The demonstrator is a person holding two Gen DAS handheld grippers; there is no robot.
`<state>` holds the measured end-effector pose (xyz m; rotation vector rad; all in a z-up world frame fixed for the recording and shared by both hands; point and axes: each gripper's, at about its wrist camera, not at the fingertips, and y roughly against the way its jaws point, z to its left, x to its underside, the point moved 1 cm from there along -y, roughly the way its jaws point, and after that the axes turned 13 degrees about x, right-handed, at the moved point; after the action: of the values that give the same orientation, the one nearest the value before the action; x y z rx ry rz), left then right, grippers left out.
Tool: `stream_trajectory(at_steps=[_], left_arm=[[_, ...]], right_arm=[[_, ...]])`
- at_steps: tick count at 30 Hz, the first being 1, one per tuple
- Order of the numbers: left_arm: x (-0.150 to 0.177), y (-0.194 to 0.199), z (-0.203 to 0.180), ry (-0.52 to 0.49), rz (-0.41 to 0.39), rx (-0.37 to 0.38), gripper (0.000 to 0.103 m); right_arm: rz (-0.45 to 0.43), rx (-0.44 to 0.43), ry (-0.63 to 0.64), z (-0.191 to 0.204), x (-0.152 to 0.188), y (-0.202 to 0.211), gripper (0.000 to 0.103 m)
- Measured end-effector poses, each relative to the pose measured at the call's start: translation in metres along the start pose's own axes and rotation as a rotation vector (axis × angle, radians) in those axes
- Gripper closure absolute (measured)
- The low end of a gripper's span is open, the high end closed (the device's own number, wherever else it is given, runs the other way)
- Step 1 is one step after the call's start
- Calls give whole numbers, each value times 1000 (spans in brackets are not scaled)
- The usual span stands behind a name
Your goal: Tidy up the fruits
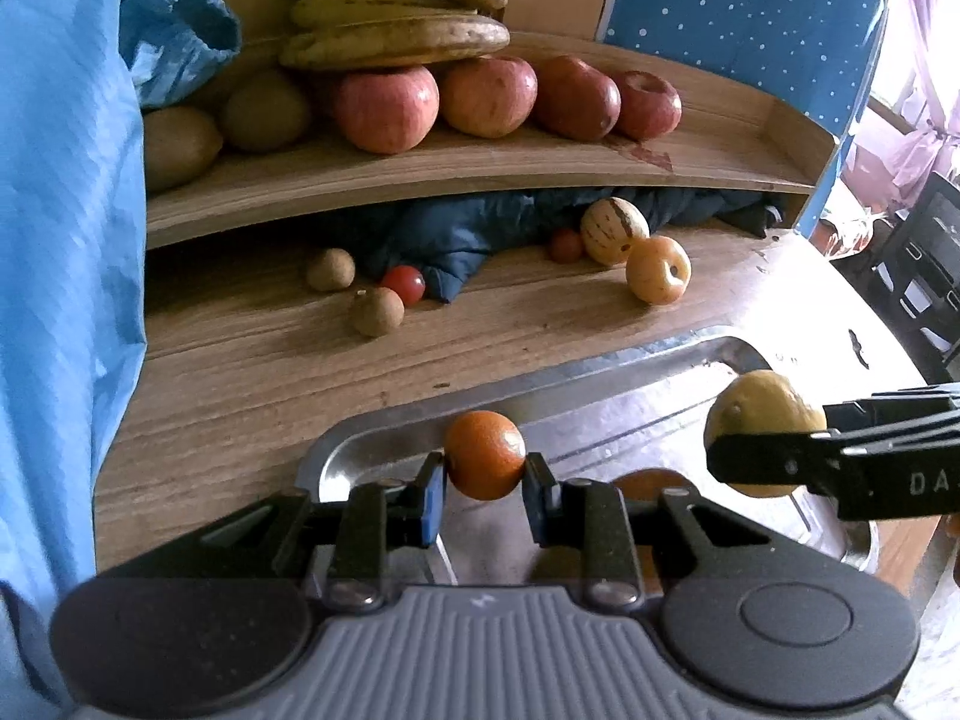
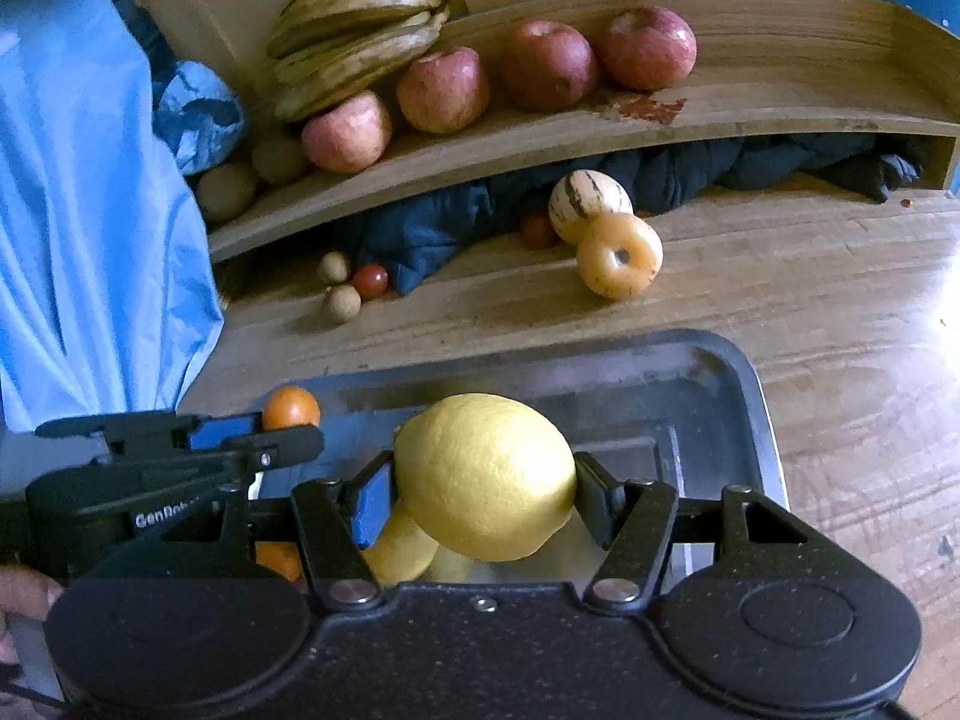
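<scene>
My left gripper (image 1: pixel 485 480) is shut on a small orange (image 1: pixel 485 455) and holds it above the metal tray (image 1: pixel 600 378). My right gripper (image 2: pixel 485 480) is shut on a large yellow lemon (image 2: pixel 486 474) above the same tray (image 2: pixel 750 396). In the left wrist view the lemon (image 1: pixel 762 420) and right gripper show at the right. In the right wrist view the orange (image 2: pixel 291 408) and left gripper show at the left. Another lemon (image 2: pixel 402 552) and another orange (image 2: pixel 279 558) lie in the tray beneath.
A wooden shelf (image 1: pixel 480 174) holds bananas (image 1: pixel 396 12), several apples (image 1: pixel 492 96) and brown fruits (image 1: pixel 264 111). On the table lie a striped melon (image 1: pixel 612 228), a yellow apple (image 1: pixel 657 270), small brown fruits (image 1: pixel 377 312), red tomatoes (image 1: pixel 405 283) and dark cloth (image 1: pixel 468 234). Blue fabric (image 1: pixel 66 240) hangs left.
</scene>
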<state>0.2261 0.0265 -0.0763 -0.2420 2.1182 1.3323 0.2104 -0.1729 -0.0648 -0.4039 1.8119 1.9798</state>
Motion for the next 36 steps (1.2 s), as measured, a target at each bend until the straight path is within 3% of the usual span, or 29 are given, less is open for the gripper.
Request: stream_trajectory(at_steps=[20, 36], left_arm=[[38, 39, -18, 44, -26, -59, 73], [74, 54, -29, 74, 54, -93, 73]], right_arm=[[83, -108, 150, 16, 44, 20, 40], [101, -154, 271, 41, 66, 17, 40]])
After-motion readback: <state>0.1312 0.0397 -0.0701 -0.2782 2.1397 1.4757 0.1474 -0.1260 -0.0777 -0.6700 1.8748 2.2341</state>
